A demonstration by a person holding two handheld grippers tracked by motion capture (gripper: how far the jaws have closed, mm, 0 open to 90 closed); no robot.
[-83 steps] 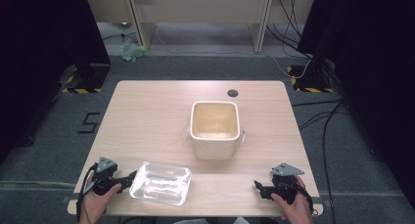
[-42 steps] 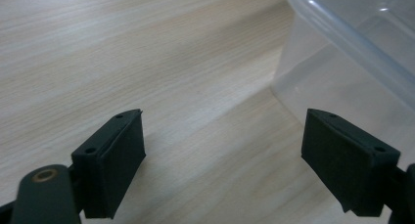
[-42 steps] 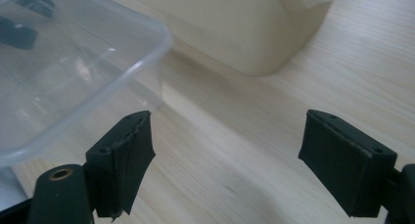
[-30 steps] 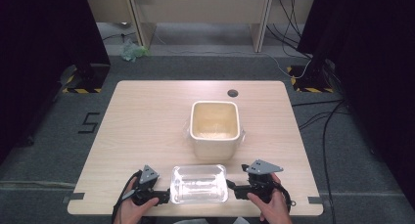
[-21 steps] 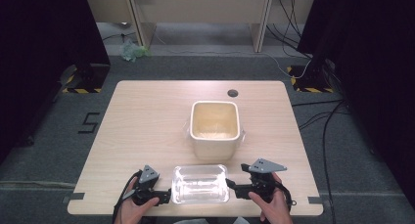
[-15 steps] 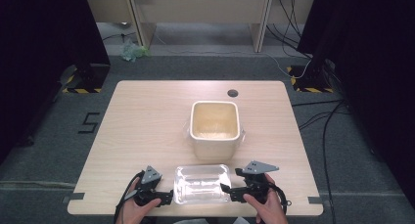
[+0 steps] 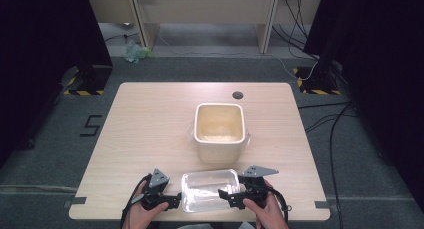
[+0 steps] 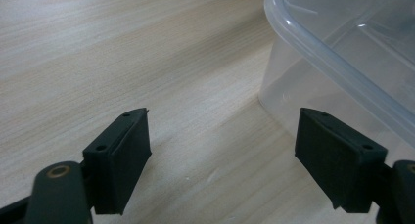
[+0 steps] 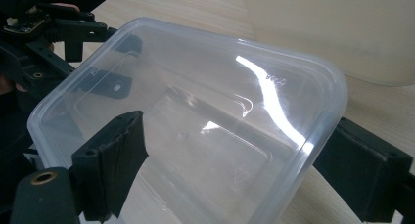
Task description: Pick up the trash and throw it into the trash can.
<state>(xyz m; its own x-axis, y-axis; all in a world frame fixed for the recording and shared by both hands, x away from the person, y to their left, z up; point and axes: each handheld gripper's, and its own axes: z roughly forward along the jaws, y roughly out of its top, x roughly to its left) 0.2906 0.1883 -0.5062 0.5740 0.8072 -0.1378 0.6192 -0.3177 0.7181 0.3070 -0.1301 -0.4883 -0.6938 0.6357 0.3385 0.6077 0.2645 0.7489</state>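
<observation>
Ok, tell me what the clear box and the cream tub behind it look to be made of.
Clear box: thin plastic, glossy; see-through walls, bright glare streaks, moulded marks in its base. Cream tub: probably thicker plastic, possibly ceramic; opaque, matte, with small side lugs.

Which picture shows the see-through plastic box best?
The right gripper view: the clear plastic box is close, open top and rim plain. The high view shows it small, between both grippers before the cream pot. The left gripper view catches just one corner.
</observation>
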